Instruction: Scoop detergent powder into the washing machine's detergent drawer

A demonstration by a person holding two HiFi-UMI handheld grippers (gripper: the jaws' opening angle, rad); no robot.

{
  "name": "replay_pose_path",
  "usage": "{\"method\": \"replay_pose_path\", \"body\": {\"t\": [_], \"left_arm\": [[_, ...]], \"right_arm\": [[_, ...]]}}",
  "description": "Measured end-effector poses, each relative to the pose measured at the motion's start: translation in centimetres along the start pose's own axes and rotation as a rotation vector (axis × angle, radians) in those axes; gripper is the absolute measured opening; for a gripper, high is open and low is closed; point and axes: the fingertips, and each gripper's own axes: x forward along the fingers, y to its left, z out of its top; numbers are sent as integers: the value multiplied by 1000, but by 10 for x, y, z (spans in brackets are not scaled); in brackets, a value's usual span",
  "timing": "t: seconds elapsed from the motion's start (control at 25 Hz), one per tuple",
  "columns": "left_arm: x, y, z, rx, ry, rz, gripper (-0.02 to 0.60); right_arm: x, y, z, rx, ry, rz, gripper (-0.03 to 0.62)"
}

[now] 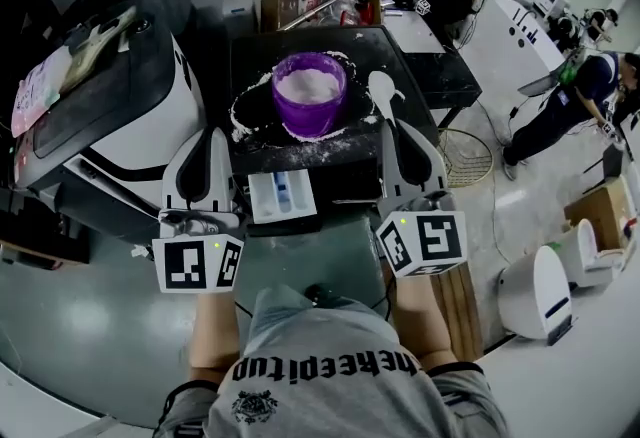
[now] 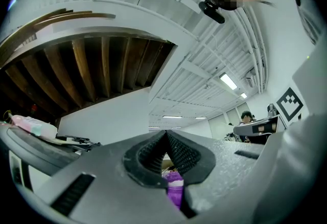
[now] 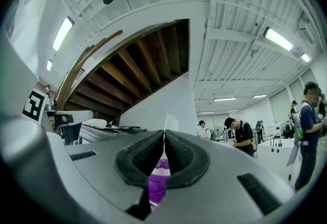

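Tub [image 1: 310, 118] on washer top [image 1: 410, 56], drawer [image 1: 262, 198] just before it.

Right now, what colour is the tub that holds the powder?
Purple. The tub shows best in the head view.

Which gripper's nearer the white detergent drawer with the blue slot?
Left. The left gripper sits just left of the white detergent drawer; the right gripper, shut on a white scoop, is farther to its right.
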Motion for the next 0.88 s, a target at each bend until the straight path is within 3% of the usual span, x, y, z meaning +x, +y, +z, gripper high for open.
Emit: {"method": "replay_pose_path", "body": {"t": [0.56,0.88], "left_arm": [[40,24,-22,13,27,22,3],[86,45,-39,5,22,-3,3]], "right_arm": [[67,3,-30,35,120,116,6],[124,1,-67,95,309,193,6]]}}
